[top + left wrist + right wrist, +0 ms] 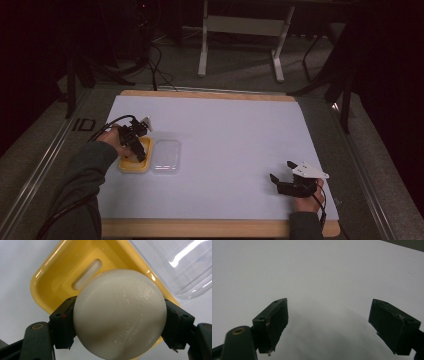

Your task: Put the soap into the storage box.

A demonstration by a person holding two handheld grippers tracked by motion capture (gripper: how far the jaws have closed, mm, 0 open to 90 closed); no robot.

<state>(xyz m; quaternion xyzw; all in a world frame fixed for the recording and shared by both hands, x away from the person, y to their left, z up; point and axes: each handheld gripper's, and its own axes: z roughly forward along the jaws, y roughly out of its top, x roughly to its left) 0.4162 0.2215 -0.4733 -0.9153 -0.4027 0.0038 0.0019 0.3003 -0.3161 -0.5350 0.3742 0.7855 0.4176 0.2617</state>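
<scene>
A yellow soap dish [135, 161] [62, 272] lies at the table's left, with a slot in its floor. Right beside it lies a clear plastic lid [166, 156] [185, 262]. My left gripper [138, 150] [120, 320] hangs over the dish, shut on a rounded white soap bar [120, 315], which sits just above the dish. The bar hides part of the dish's near rim. My right gripper [281, 171] [332, 327] rests near the table's front right corner, open, with nothing between its fingers above bare white surface.
A white sheet [225, 135] covers the wooden table [210, 229]. A stand's metal legs [240, 45] rise on the floor beyond the far edge. Dark chair legs [330, 75] show at the back right.
</scene>
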